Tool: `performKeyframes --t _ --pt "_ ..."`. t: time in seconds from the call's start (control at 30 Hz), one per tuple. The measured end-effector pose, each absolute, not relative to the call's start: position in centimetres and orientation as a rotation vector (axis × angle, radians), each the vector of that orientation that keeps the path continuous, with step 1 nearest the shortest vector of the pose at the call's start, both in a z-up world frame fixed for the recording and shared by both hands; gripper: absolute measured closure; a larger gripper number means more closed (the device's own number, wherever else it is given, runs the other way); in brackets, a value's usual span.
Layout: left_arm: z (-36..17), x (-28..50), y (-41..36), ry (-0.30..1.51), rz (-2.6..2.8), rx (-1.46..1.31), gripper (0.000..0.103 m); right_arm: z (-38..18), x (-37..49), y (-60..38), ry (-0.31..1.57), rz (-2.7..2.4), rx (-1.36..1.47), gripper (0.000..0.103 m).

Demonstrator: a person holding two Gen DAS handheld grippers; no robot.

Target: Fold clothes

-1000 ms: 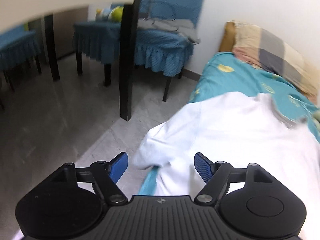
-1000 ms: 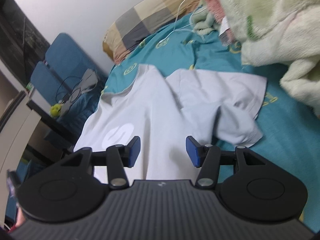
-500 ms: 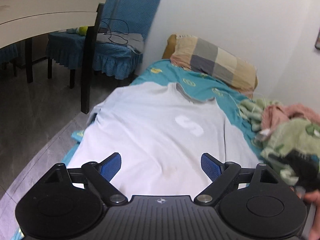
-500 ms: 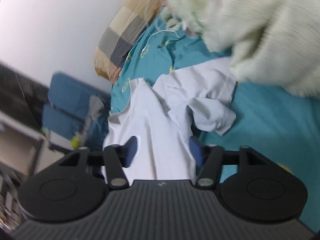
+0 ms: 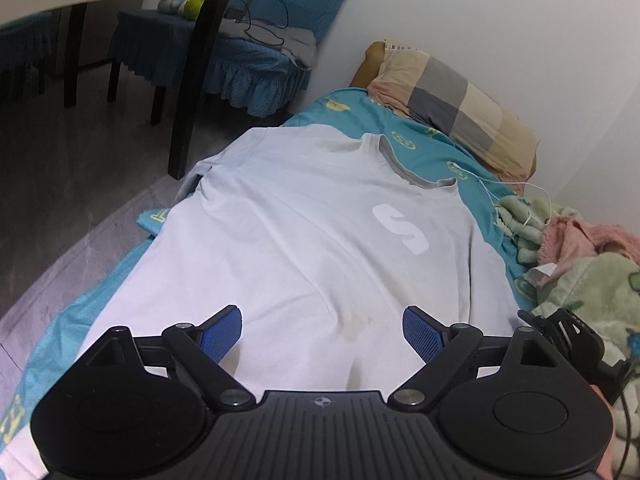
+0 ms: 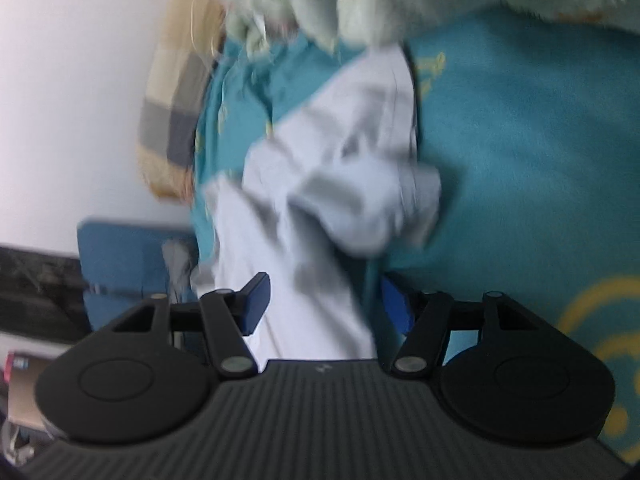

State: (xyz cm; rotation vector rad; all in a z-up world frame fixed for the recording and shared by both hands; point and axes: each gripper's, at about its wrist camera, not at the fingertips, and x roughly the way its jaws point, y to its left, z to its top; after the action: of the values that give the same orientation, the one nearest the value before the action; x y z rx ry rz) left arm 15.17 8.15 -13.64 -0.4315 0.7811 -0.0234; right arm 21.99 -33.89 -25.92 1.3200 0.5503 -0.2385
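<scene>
A pale grey cotton T-shirt lies flat on the teal patterned bed sheet; the left gripper and right gripper hover with jaws open, gripping nothing; judging by its crumpled sleeve, smoothing that first would give cleaner folds.

Left claw agape; right claw agape.
</scene>
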Motion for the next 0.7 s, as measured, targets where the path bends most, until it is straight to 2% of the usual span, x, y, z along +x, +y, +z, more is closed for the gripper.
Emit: performKeyframes --t 0.13,0.3,0.57,0.6,0.63,0.7 --pt "-14.7 16.8 8.3 0.792 -0.014 -0.46 0.014 -25.8 23.5 -34.2 0.464 -0.315 1.237 0.035" --pt "-16.3 18.1 8.4 0.818 -0.021 -0.489 0.014 -26.1 26.8 -34.0 0.394 -0.374 1.066 0.035" --pt "-18.2 19.4 8.3 0.852 -0.026 -0.487 0.014 -25.6 33.4 -34.4 0.399 -0.461 0.773 0.036" --pt "-18.2 19.5 8.2 0.848 -0.025 -0.479 0.014 -25.3 34.0 -34.3 0.414 -0.461 0.73 0.048" --pt "-18.2 19.6 8.1 0.844 -0.024 -0.47 0.014 -25.1 34.7 -34.2 0.43 -0.461 0.684 0.073" --pt "-18.2 19.7 7.9 0.841 -0.031 -0.468 0.014 -24.1 35.6 -33.5 0.459 -0.458 0.573 0.09"
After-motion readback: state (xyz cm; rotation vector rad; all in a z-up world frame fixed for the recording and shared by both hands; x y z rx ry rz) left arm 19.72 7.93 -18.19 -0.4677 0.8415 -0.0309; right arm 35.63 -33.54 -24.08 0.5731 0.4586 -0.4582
